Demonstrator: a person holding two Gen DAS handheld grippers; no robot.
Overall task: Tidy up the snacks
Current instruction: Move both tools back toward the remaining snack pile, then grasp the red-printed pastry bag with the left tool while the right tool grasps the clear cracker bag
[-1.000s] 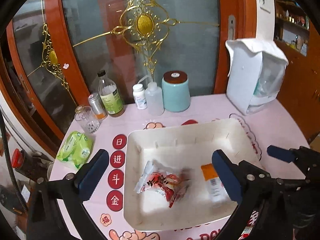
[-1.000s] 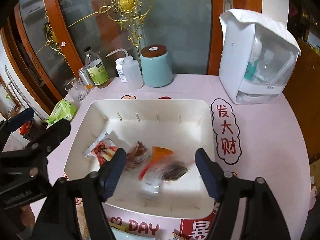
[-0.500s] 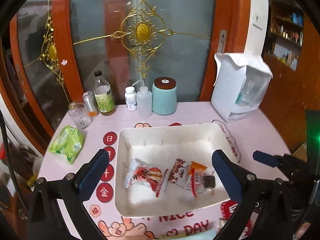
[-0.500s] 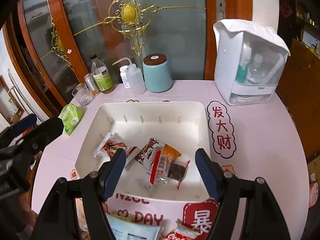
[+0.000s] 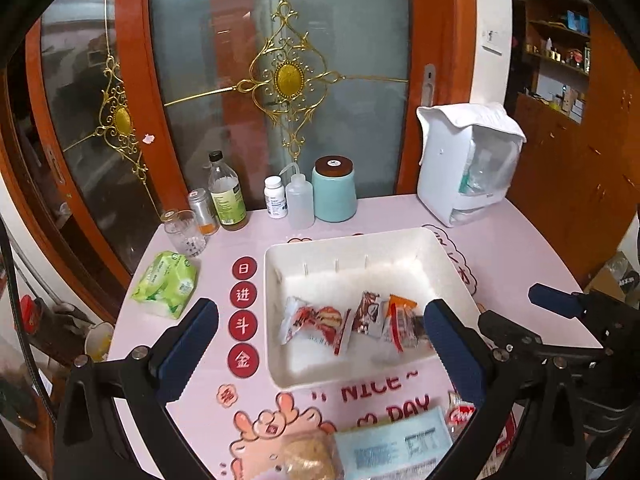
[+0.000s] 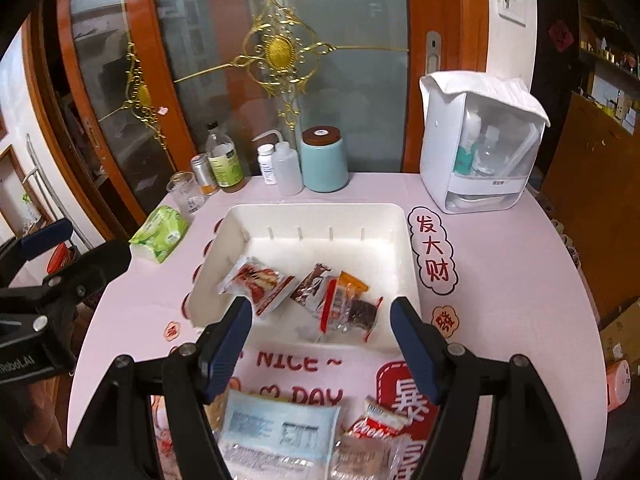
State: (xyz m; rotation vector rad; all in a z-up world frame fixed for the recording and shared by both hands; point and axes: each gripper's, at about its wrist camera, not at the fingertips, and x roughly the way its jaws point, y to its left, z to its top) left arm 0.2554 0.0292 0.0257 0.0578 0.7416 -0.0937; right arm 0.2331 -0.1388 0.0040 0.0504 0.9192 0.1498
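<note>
A white tray (image 5: pixel 276 264) (image 6: pixel 404 248) sits mid-table and holds several snack packets: a red-and-white one (image 5: pixel 316 322) (image 6: pixel 260 282), a brown one (image 6: pixel 314 286) and a clear pack with a dark snack (image 5: pixel 404 320) (image 6: pixel 352 312). More packets lie at the near edge: a pale blue pack (image 6: pixel 276 432) (image 5: pixel 394 446), a round biscuit pack (image 5: pixel 310 460) and a red-and-white wrapper (image 6: pixel 376 426). My left gripper (image 5: pixel 320 344) hangs open above the tray's near side, nothing between its fingers. My right gripper (image 6: pixel 322 344) is open too and empty, over the tray's near rim.
Along the back stand a teal canister (image 6: pixel 324 162), a squeeze bottle (image 6: pixel 288 168), a pill bottle, a glass bottle (image 6: pixel 224 160), a tin and a glass cup (image 6: pixel 186 196). A green tissue pack (image 6: pixel 160 230) lies left. A white dispenser box (image 6: pixel 480 148) is back right.
Both grippers have pulled back and up from the tray, so the whole table and the near-edge packets now show. The orange-topped pack and the brown one dropped into the tray and now lie still.
</note>
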